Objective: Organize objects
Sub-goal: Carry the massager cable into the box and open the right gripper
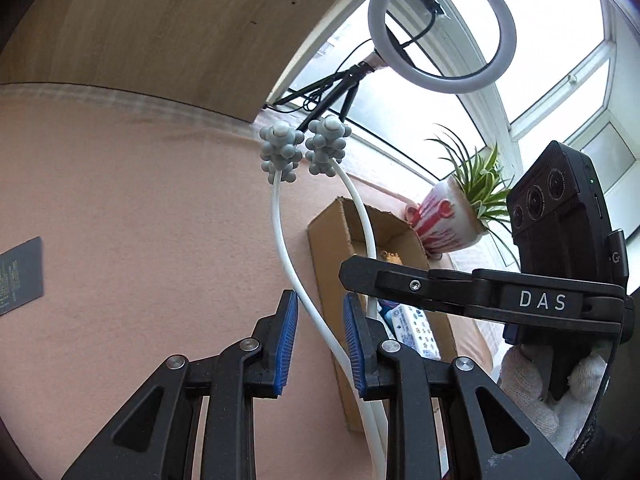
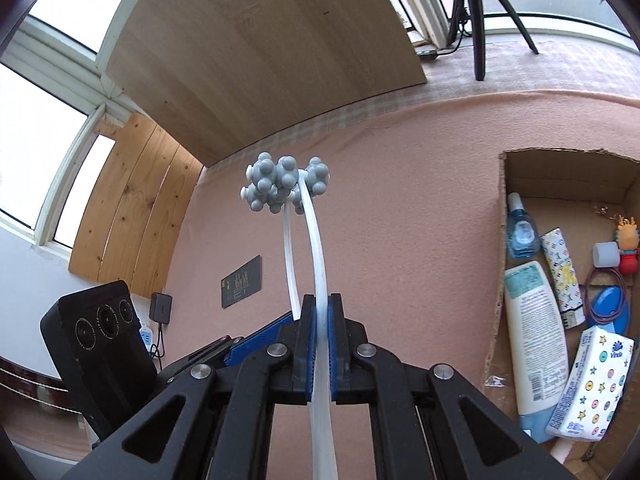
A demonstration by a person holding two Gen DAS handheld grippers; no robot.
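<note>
Right tool [image 2: 319, 344] is clamped tight on one white arm of the neck massager [image 2: 316, 264], lifted off the pink-covered desk [image 2: 400, 200] w/ its grey knobby heads up front. Left tool [image 1: 316, 344] is narrow, pads either side of the other arm w/ a gap showing, prob. just steadying it. Cardboard box [image 2: 498, 264] sits nearby w/ lotion bottle, mouthwash, "Vinda" tissue pack [image 2: 592, 384] etc. already inside; massager likely goes there next. "DAS" reads on the right tool's side.

Ring light [image 1: 442, 26], potted plant [image 1: 452, 216], wooden board [image 2: 260, 52]
</note>
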